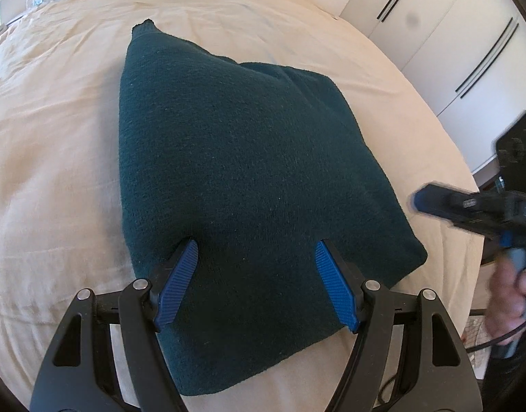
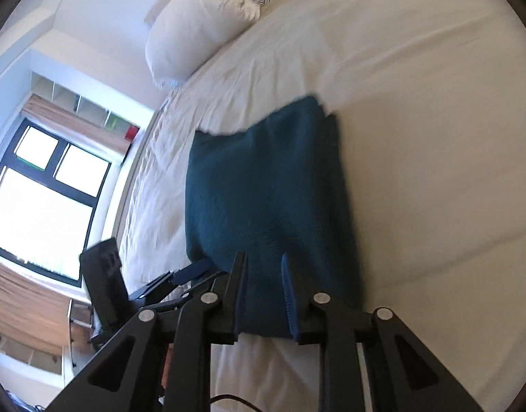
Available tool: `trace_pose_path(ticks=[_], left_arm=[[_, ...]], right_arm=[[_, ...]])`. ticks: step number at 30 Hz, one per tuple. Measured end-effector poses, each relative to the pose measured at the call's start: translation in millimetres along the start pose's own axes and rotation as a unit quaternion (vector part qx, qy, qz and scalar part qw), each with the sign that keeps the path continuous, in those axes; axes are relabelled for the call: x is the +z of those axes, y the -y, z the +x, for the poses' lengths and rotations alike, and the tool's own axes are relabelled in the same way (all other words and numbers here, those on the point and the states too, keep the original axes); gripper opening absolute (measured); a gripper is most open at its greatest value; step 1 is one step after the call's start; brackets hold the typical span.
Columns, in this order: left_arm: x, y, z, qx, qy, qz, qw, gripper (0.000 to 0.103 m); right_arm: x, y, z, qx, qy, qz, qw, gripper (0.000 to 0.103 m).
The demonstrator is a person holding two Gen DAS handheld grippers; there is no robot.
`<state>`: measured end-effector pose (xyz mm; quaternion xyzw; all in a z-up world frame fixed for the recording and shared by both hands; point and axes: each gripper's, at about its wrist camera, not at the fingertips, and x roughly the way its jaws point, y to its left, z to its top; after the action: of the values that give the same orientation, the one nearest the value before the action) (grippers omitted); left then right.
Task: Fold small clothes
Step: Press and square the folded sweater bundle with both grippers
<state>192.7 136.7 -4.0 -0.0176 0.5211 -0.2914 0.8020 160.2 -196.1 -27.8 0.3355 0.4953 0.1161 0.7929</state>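
Teal knit, the sweater (image 1: 235,158) lies folded into a thick pad in the middle of the bed (image 1: 57,137), one cuff or corner poking out at its far left. The left gripper (image 1: 256,271) hangs over the near edge with its jaws spread wide, nothing between them. The right gripper (image 2: 263,295), off to the right and blurred, has its jaws only a little apart and also empty; through them the sweater shows well below. The fold could spring open, since nothing pins the bulky layers, and a low pass by either gripper could snag the knit and drag it askew. No containers are visible.
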Motion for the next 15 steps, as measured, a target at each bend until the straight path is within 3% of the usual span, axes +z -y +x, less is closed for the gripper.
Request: trace_pose_path(ticks=[2, 3, 4, 6, 8, 11, 15], left_arm=[[-1.4, -1.7, -2.2, -0.004, 0.000, -0.001, 1.0000, 0.070], [0.0, -3.8, -3.8, -0.013, 0.002, -0.007, 0.9999, 0.070], [-0.1, -5.5, -7.2, -0.020, 0.006, -0.012, 0.9997, 0.070], [4.5, -6.9, -15.2, -0.030, 0.018, -0.019, 0.9992, 0.070], [12.6, -6.7, -24.4, -0.031, 0.038, -0.018, 0.9986, 0.070], [31.6, -4.2, -31.3, 0.001, 0.063, -0.001, 0.9980, 0.070], [58.1, -6.8, -8.4, 0.047, 0.045, 0.016, 0.9977, 0.070]], right_arm=[[-0.9, 7.6, 21.1, -0.016, -0.021, 0.017, 1.000, 0.019], [-3.6, 16.3, 29.4, -0.041, -0.026, 0.017, 0.999, 0.000], [-7.1, 25.0, 33.2, -0.055, -0.025, 0.013, 0.998, 0.000], [-13.4, 42.7, 24.9, -0.033, -0.013, 0.032, 0.999, 0.000], [-17.3, 47.6, 17.9, -0.039, -0.004, 0.030, 0.999, 0.000], [-22.7, 53.0, 10.9, -0.050, 0.002, 0.023, 0.998, 0.000], [-28.4, 50.2, 9.5, -0.044, 0.010, 0.032, 0.998, 0.000]])
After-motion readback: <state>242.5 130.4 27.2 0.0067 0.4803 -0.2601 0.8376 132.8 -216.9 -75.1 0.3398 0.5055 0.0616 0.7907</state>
